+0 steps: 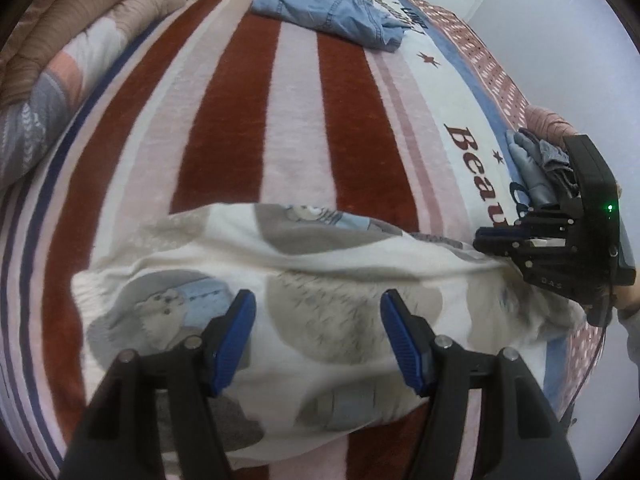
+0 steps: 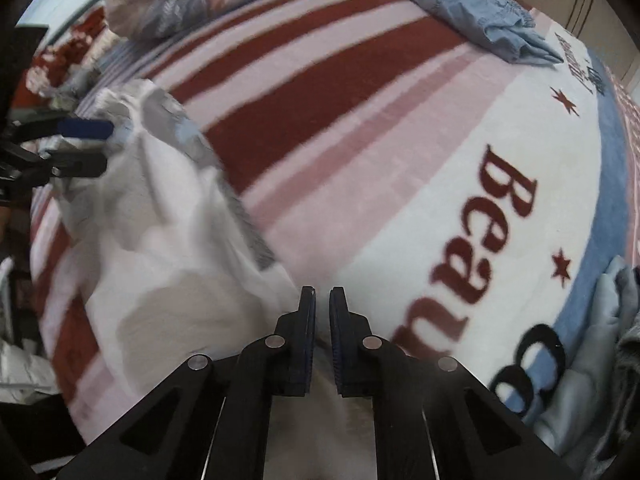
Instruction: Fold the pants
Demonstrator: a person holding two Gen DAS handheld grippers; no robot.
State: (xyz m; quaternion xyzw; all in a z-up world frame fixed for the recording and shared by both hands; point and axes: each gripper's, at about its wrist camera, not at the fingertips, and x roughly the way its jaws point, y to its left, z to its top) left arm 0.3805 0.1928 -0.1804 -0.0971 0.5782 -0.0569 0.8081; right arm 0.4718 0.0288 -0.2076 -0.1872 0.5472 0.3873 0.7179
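Note:
White pants with grey and blue animal print (image 1: 304, 292) lie crumpled on the striped blanket, across the near part of the left wrist view. My left gripper (image 1: 318, 304) is open, its blue pads apart just above the fabric. My right gripper (image 1: 486, 240) sits at the pants' right end with its jaws close together. In the right wrist view the pants (image 2: 160, 248) stretch away to the left, my right gripper (image 2: 322, 294) stands nearly shut with a narrow gap over the cloth's near edge, and my left gripper (image 2: 102, 146) shows open around the far end.
The bed is covered by a red, pink and white striped blanket (image 1: 296, 120) with lettering. A folded blue denim garment (image 1: 332, 12) lies at the far end. Grey-blue clothes (image 1: 536, 168) are piled at the right edge. Quilts (image 1: 80, 40) are stacked at the left.

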